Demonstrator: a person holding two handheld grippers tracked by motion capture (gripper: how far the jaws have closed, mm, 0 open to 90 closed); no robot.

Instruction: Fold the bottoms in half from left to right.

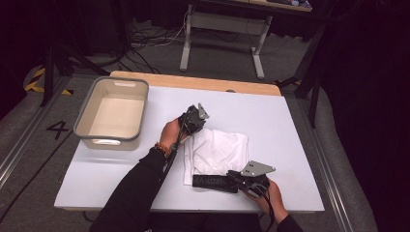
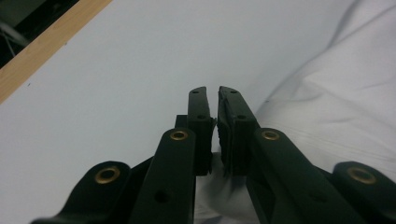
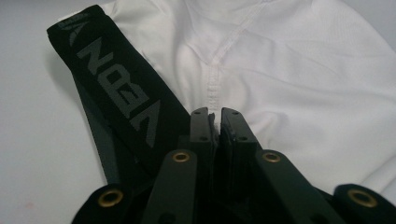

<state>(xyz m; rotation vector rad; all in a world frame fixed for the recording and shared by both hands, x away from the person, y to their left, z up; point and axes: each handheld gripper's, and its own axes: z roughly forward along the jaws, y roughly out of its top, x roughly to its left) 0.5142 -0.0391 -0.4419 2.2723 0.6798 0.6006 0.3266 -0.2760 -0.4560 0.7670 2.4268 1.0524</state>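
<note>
A white garment (image 1: 217, 150) with a black lettered waistband (image 1: 212, 182) lies crumpled in the middle of the white table (image 1: 295, 145). My left gripper (image 1: 193, 121) is at the garment's far left corner. In the left gripper view its jaws (image 2: 214, 100) stand almost together, with white cloth (image 2: 327, 107) pinched low between the pads. My right gripper (image 1: 238, 178) is at the near right end of the waistband. In the right gripper view it (image 3: 215, 114) is shut with a sliver of white cloth between the pads, the waistband (image 3: 121, 93) to its left and the garment (image 3: 303, 84) spread ahead.
A beige bin with a grey rim (image 1: 144, 111) stands on the table's far left, nothing inside it. The table's wooden far edge (image 1: 193, 81) runs behind. A desk frame and cables stand on the floor beyond. Bare table lies right of the garment.
</note>
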